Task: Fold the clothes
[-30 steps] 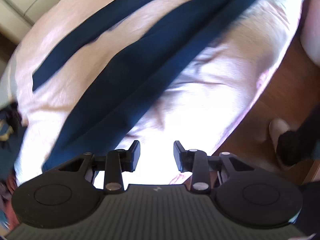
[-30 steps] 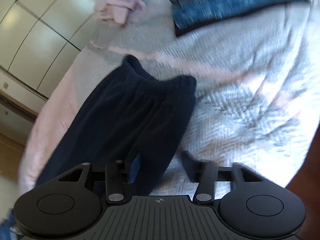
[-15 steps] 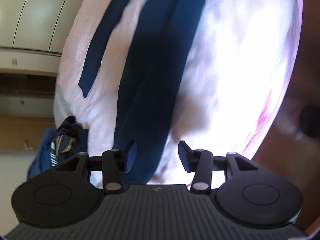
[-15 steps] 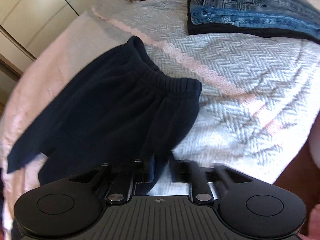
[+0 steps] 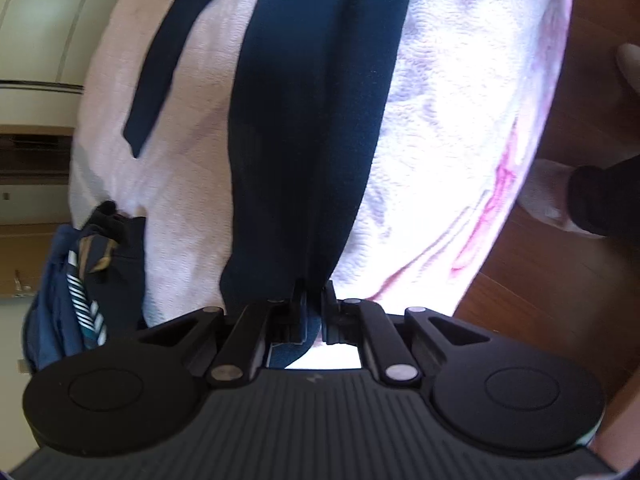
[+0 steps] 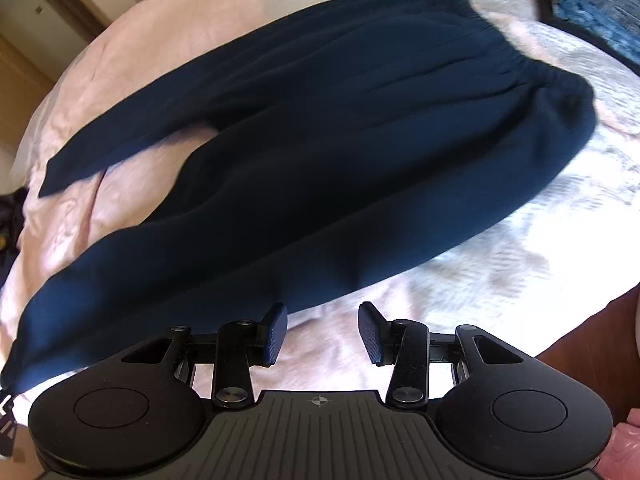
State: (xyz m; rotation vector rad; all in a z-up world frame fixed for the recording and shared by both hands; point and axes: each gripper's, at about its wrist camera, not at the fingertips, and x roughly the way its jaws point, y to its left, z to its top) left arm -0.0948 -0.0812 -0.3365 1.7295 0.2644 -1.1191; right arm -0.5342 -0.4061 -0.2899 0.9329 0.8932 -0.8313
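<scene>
Pale pink bedding (image 5: 440, 128) covers a bed that fills both views, with wooden floor (image 5: 540, 280) showing past its edge. Seen from the left wrist, dark navy trousers (image 5: 312, 120) run away from the camera in two long legs, the nearer leg wide and the farther one a thin strip. The left gripper (image 5: 314, 296) has its jaws pressed together on the hem of the nearer leg, cloth bunched between the pads, probably so that this end can be carried over in a fold. A heap of other clothes (image 5: 76, 280) hangs off the bed at the left, and a person's socked foot (image 5: 548, 192) stands on the floor at the right. From the right wrist, the same trousers (image 6: 340, 140) lie flat across the bedding (image 6: 500, 280), waistband toward the upper right and leg ends at the left. The right gripper (image 6: 322, 334) hovers just beside the near edge of the cloth, its jaws opening with nothing between them, likely readying a second hold. Folded jeans (image 6: 592, 12) sit stacked in the far corner.
</scene>
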